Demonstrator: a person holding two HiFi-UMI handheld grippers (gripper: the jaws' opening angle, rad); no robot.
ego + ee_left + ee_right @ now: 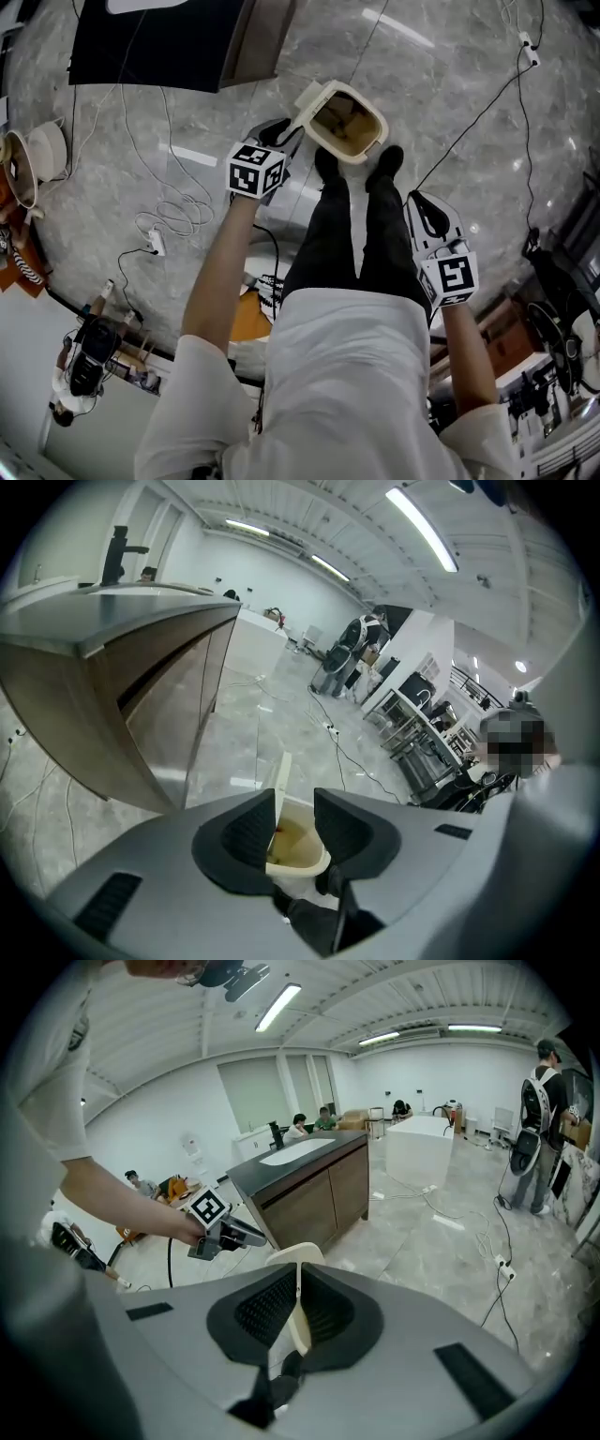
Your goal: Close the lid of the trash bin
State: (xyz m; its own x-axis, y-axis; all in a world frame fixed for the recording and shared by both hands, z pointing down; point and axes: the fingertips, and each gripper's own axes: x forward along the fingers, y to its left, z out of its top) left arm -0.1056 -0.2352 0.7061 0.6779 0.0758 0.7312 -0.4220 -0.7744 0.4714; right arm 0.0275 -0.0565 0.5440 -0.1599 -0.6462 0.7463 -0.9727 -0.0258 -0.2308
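Observation:
A cream trash bin (349,125) stands on the marble floor just in front of the person's shoes (388,160), its lid (307,97) tipped up at its left side. My left gripper (286,133) hangs at the bin's left, close by the lid. In the left gripper view its jaws stand apart, so the left gripper (295,803) is open; the upright lid (282,778) rises just beside the left pad and the bin's opening (298,841) shows in the gap. My right gripper (424,202) is off to the right, away from the bin. The right gripper (298,1274) has its tips together, and the lid (294,1254) shows beyond them.
A dark-topped cabinet (159,37) stands left of the bin, also in the right gripper view (309,1185). Cables (173,216) and a power strip (157,242) lie on the floor at the left. Desks and equipment (553,375) crowd the right. A person with a backpack (534,1138) stands far off.

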